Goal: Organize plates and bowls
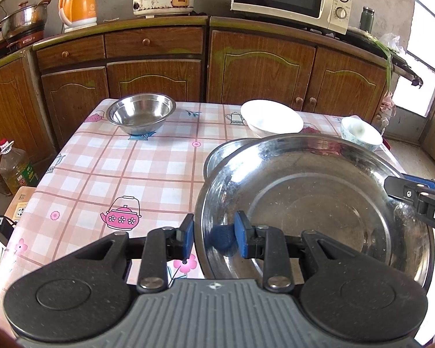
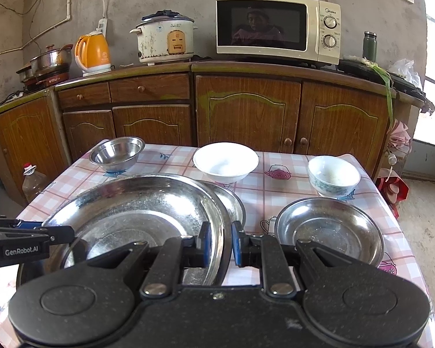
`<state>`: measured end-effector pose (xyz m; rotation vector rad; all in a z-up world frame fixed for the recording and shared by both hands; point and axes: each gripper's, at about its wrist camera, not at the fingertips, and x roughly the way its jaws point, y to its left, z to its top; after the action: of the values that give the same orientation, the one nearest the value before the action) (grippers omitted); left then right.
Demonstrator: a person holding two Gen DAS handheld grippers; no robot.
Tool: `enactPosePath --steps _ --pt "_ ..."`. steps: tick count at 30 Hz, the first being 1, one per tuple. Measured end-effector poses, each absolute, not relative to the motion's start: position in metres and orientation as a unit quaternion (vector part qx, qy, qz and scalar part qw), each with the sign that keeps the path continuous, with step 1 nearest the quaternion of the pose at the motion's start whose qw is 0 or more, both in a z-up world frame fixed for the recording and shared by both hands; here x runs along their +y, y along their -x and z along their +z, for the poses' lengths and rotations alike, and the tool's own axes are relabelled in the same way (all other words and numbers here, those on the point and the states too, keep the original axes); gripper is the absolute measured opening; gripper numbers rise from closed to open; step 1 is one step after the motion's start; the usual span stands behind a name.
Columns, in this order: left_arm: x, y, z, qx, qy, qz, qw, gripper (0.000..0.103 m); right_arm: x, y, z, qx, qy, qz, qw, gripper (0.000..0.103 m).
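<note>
Both grippers straddle the rim of the big steel plate point(image 2: 136, 211), one on each side. Left gripper point(image 1: 214, 236): jaws apart, rim passing between the blue pads, no clamp visible. Right gripper point(image 2: 221, 242): jaws apart likewise, rim between the pads with a gap showing either side.

Location: big plate sits near the front of the table point(image 1: 101, 168), its far edge overlapping a second steel plate point(image 2: 232, 206). A third steel plate point(image 2: 330, 229) lies to the right. Along the far edge stand a steel bowl point(image 2: 117, 153), a white bowl point(image 2: 226, 161) and a patterned bowl point(image 2: 333, 175).

Handling, as judged: stiff, thin-walled, probably light; polished metal likely slick, so pads should bite squarely on the rim, opposite sides, to stay level. Steel tolerates knocks; the two ceramic bowls look breakable.

Legible writing: "GenRobot.AI" on the left gripper, "Midea" on the microwave point(image 2: 278, 27). Other labels unreadable.
</note>
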<state>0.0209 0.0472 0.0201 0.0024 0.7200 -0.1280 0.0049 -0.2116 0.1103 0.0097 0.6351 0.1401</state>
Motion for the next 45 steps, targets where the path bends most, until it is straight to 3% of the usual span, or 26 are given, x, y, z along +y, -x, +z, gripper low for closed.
enactPosePath --steps 45 --pt "0.016 -0.005 -0.007 0.382 -0.021 -0.095 0.919 0.031 -0.245 0.019 0.078 0.347 -0.01 0.042 0.937 0.021"
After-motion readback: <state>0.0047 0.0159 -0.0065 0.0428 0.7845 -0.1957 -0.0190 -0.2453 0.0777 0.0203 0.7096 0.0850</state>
